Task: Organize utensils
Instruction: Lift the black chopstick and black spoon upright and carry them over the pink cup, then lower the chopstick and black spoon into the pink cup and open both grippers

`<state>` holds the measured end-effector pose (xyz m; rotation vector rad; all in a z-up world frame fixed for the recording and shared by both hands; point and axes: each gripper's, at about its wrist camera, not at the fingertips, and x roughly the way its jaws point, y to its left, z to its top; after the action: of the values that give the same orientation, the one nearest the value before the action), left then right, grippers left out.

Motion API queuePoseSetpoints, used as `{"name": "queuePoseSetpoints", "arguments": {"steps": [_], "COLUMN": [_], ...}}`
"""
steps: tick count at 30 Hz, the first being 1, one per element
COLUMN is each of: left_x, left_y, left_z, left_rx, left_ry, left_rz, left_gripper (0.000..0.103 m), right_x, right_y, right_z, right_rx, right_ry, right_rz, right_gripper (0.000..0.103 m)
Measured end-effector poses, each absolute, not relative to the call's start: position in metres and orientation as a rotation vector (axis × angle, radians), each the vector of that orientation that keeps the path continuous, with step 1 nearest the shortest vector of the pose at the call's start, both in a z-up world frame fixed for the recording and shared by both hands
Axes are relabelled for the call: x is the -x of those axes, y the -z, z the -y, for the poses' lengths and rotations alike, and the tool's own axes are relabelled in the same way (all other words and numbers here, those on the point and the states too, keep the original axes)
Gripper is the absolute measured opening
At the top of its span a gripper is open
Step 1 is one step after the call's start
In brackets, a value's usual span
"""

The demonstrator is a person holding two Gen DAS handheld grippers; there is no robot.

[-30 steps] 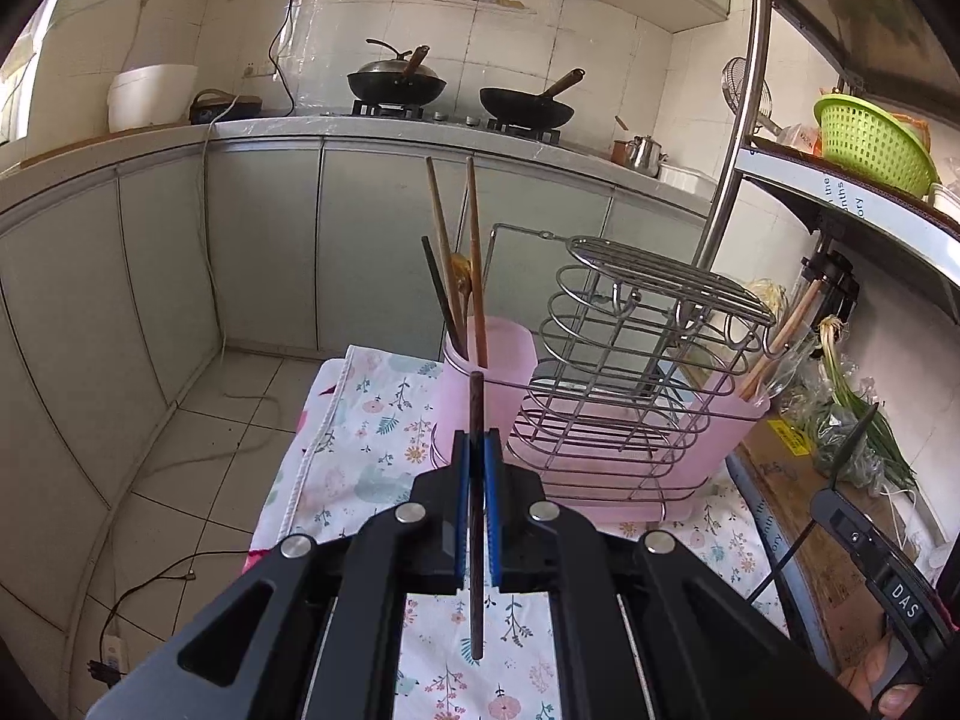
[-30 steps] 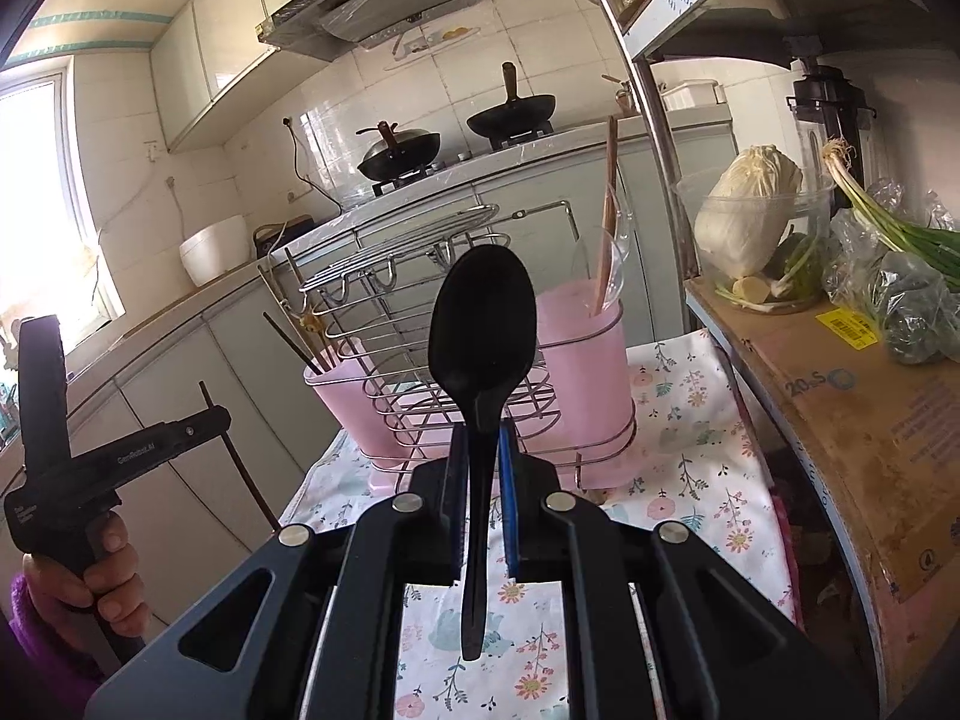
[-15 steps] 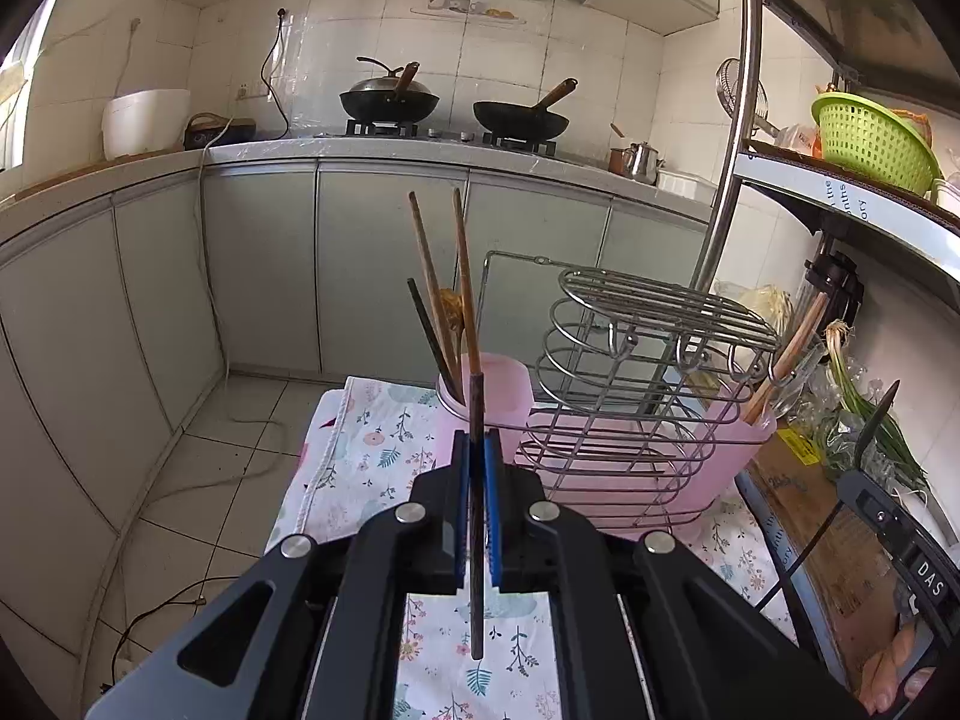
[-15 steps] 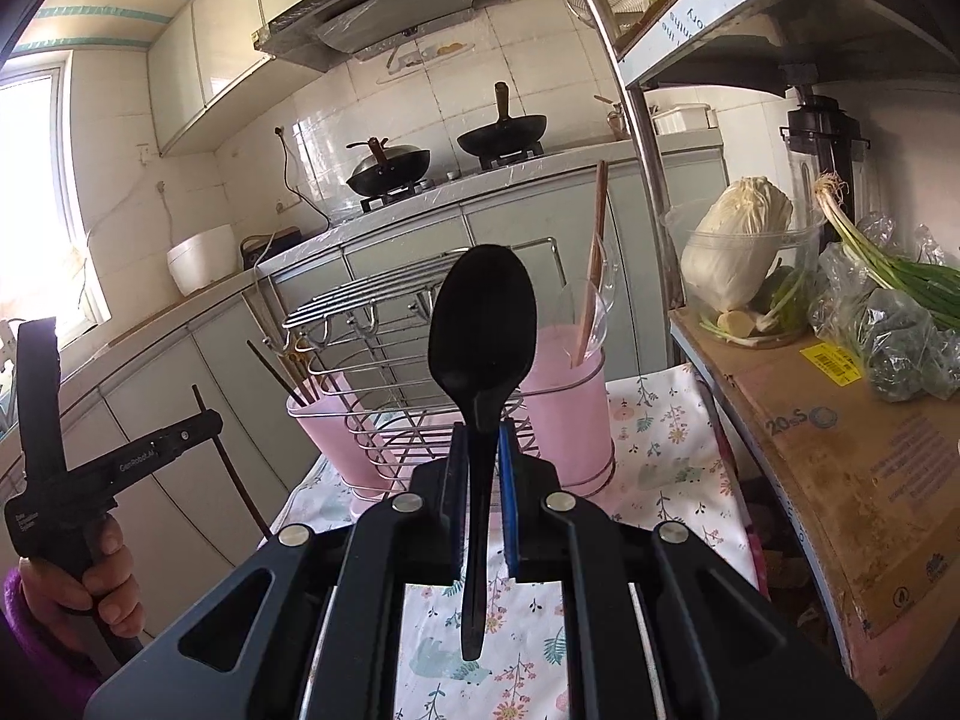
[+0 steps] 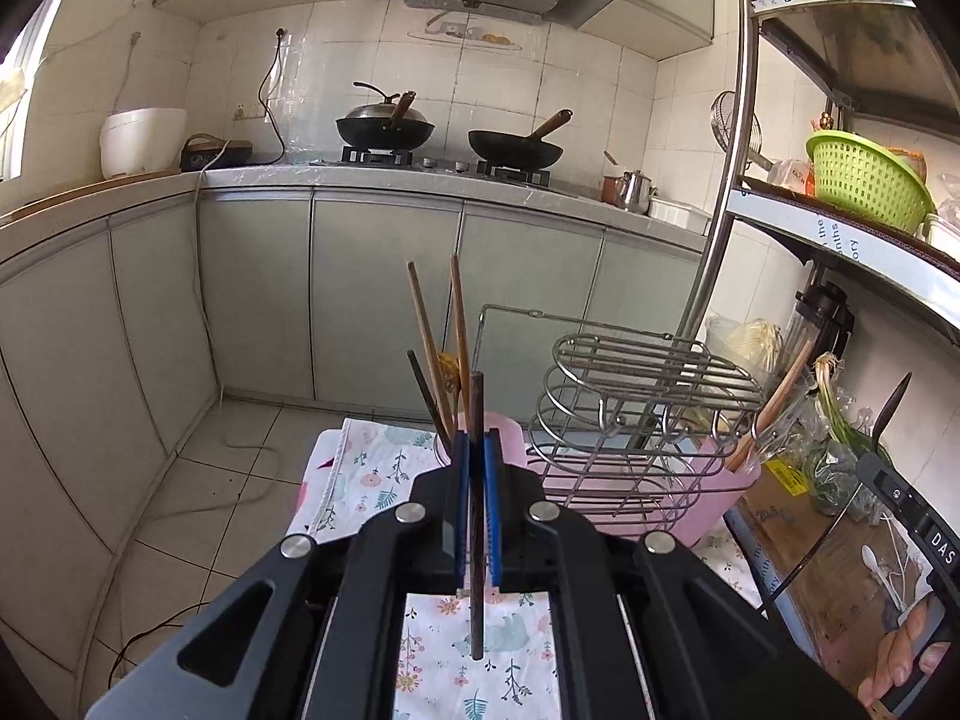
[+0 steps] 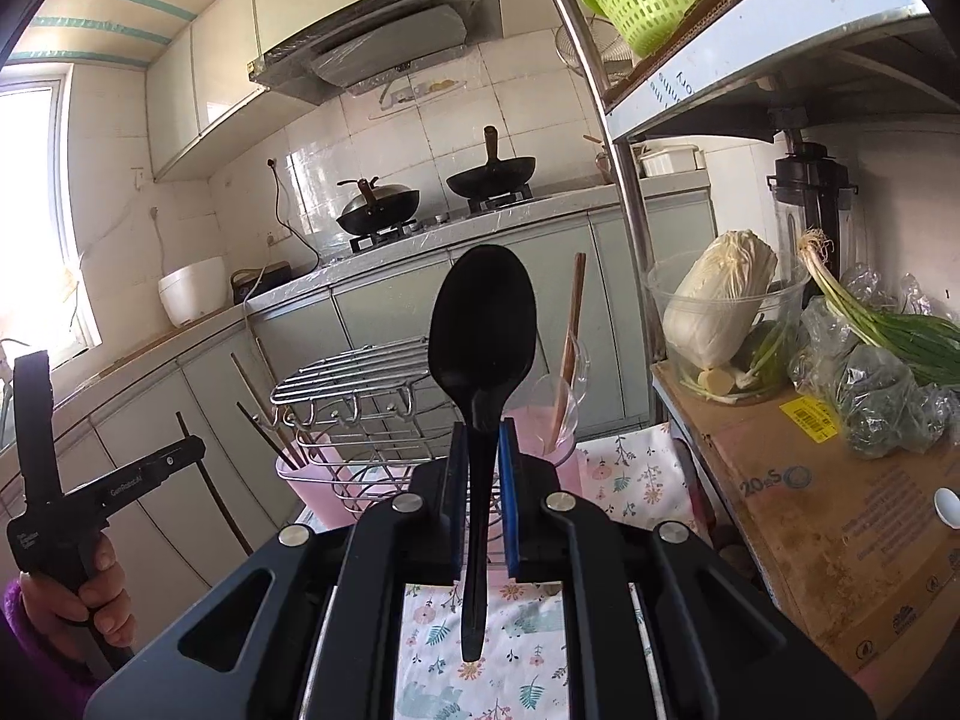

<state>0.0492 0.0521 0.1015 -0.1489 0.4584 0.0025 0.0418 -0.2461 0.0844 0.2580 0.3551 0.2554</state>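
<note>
My left gripper (image 5: 476, 450) is shut on a dark brown chopstick (image 5: 476, 516), held upright above the floral cloth. Just beyond it stands a pink cup (image 5: 510, 435) holding several chopsticks (image 5: 429, 348). My right gripper (image 6: 480, 444) is shut on a black spoon (image 6: 483, 324), bowl up, in front of the wire rack (image 6: 354, 372). A second pink cup (image 6: 540, 438) with a wooden utensil sits behind the spoon. The left pink cup also shows in the right wrist view (image 6: 312, 480).
The wire rack (image 5: 648, 384) sits between the two pink cups on a floral cloth (image 5: 480, 660). A metal shelf post (image 5: 726, 228) rises to the right. A cardboard box (image 6: 810, 528) with cabbage and green onions stands at right. A white spoon (image 6: 948, 507) lies on the box.
Both grippers have risen and pulled back a little from the rack, so the cups and rack look lower and smaller. Each grip is unchanged.
</note>
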Motion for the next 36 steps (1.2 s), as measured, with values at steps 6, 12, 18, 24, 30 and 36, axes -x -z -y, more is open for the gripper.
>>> {"name": "queuePoseSetpoints", "arguments": {"steps": [6, 12, 18, 24, 30, 36], "left_x": [-0.041, -0.036, -0.044, -0.06, -0.086, -0.102], "left_y": [-0.132, -0.168, -0.189, -0.189, -0.175, -0.166], "left_z": [-0.063, -0.065, -0.063, -0.058, -0.056, -0.052], "left_rx": [0.186, 0.166, 0.167, 0.157, 0.173, 0.168], "left_ry": [0.004, 0.014, 0.034, 0.027, 0.025, 0.023], "left_rz": [-0.391, -0.301, -0.242, -0.209, -0.226, -0.213], "left_gripper": [0.004, 0.004, 0.004, 0.004, 0.004, 0.004], "right_x": [-0.04, -0.035, -0.041, -0.054, -0.075, -0.103], "right_y": [-0.097, -0.105, -0.109, -0.121, -0.136, -0.133], "right_z": [0.256, 0.258, 0.258, 0.258, 0.259, 0.253], "right_rx": [-0.277, -0.278, -0.275, -0.259, -0.241, -0.212], "right_ry": [-0.25, -0.254, -0.239, -0.233, -0.215, -0.21], "right_rz": [-0.313, -0.275, -0.259, -0.201, -0.12, -0.108], "right_gripper": [0.01, 0.01, 0.01, 0.01, 0.01, 0.01]}}
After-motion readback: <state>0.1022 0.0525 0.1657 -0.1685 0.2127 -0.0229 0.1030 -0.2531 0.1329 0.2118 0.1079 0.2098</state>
